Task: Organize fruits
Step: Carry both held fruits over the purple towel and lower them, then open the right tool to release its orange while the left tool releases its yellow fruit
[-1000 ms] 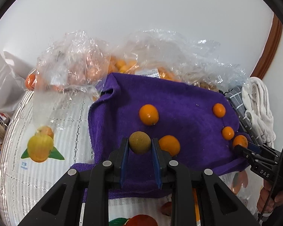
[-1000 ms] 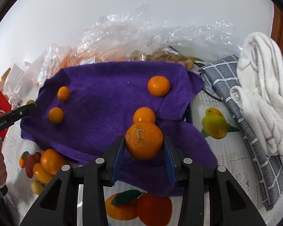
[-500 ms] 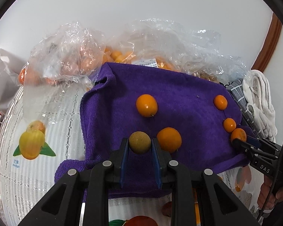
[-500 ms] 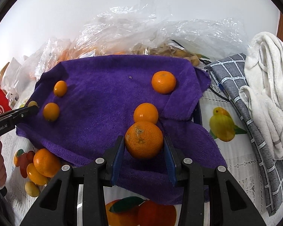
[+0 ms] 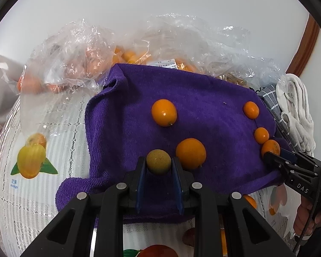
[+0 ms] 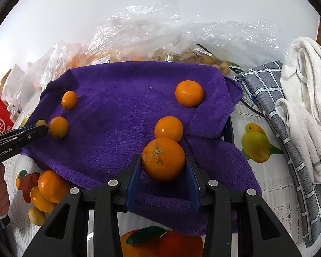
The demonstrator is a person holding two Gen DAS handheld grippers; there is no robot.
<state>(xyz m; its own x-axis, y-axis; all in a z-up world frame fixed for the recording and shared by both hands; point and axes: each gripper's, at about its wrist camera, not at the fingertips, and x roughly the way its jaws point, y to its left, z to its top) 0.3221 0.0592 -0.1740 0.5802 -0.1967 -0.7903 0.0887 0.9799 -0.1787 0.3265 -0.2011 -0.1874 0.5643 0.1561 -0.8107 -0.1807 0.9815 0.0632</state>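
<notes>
Above a purple towel [image 5: 122, 128], two handheld grippers each carry a fruit. The left gripper [image 5: 158, 167] has its jaws clamped on a small, round, brownish-yellow fruit [image 5: 158, 162], held just over the towel's near edge; the fruit is close to a ball, so no long axis can be made out. Just to its right on the towel lies an orange [image 5: 190, 153], touching or nearly touching the gripper's right finger. Farther back lies a kumquat [image 5: 164, 112], slightly oval, its long axis tilted from upper left to lower right and its stem nub pointing toward the camera.

The right gripper [image 6: 163, 167] grips a large orange [image 6: 163, 159] between its blue pads, a rough brown patch on the skin facing up. Directly behind it, touching it as seen from the right wrist, sits a mid orange [image 6: 168, 128], and a far orange [image 6: 189, 93] lies well back near the towel's right corner, its dimpled end tilted up and away.

Clear plastic bags [image 6: 160, 36] holding more fruit are heaped behind the towel. A grey checked cloth [image 6: 274, 115] and a white towel [image 6: 306, 98] lie to the right. Three loose fruits [image 6: 45, 192] sit on the printed tablecloth [image 6: 265, 184] off the purple towel's near left edge.
</notes>
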